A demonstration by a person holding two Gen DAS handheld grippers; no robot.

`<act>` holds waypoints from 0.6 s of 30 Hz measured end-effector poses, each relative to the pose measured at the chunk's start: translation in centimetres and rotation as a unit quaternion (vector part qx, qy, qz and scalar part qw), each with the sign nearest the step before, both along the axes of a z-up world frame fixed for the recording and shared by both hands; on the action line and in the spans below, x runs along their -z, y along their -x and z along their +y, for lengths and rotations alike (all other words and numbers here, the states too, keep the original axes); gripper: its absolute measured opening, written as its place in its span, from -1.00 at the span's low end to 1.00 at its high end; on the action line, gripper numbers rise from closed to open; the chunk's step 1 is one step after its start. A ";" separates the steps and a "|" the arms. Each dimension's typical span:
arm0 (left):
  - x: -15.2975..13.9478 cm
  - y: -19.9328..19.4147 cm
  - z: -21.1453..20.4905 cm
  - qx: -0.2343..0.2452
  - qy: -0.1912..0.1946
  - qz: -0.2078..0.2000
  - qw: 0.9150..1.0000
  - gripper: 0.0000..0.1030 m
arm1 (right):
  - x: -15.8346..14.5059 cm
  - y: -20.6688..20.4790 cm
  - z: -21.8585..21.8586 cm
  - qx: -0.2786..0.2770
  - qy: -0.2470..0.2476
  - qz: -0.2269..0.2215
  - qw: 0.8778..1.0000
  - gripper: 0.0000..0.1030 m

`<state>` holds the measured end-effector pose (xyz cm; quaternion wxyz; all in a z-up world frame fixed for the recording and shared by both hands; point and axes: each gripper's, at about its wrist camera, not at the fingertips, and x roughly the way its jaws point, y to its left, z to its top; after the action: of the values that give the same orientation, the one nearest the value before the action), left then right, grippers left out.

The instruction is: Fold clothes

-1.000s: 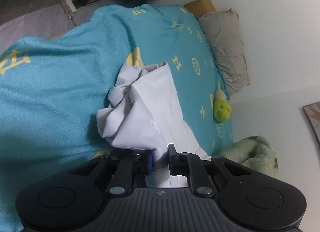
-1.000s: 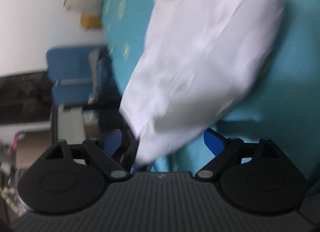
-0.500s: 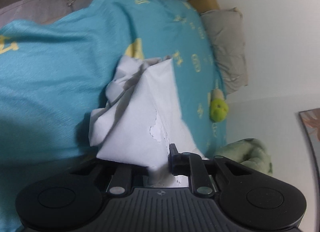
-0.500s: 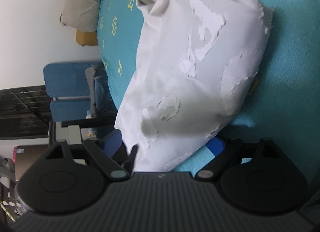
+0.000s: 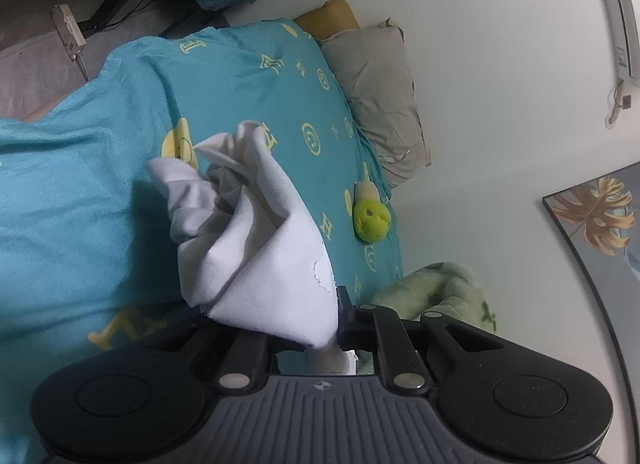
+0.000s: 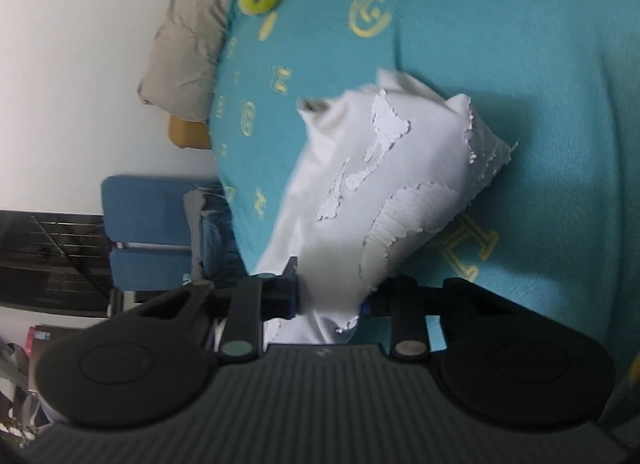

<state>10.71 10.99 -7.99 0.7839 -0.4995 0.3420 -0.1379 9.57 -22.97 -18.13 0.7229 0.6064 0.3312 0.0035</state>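
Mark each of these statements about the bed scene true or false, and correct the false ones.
1. Both grippers are closed on the crumpled white cloth garment. True: the left gripper and the right gripper each pinch it.
2. The bed cover is plain red. False: the teal blanket with yellow symbols covers the bed.
3. A yellow-green round plush toy lies on the blanket. True.
4. The garment lies flat and neatly folded. False: it hangs bunched from the fingers.
5. A beige pillow lies at the blanket's edge by the white wall. True.
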 end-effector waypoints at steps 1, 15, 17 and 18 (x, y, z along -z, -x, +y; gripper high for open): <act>-1.0 0.3 -0.1 0.002 0.002 0.000 1.000 -0.76 | -1.0 0.5 -0.2 0.001 0.001 -0.011 1.000 -0.46; -18.3 -5.2 -15.7 0.098 0.025 -0.051 0.994 -0.76 | -18.8 -0.3 -15.2 0.020 0.060 -0.127 0.990 -0.49; -21.1 -7.4 -19.5 0.114 0.040 -0.073 0.990 -0.76 | -22.7 -1.9 -18.9 0.027 0.081 -0.159 0.984 -0.49; -22.6 -8.5 -21.6 0.122 0.048 -0.085 0.988 -0.76 | -24.7 -2.7 -20.8 0.031 0.091 -0.176 0.980 -0.49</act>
<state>19.19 -10.60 14.65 0.7624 -0.4774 0.3256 -0.2912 12.23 -43.75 6.55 0.8219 0.5377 0.1792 0.0573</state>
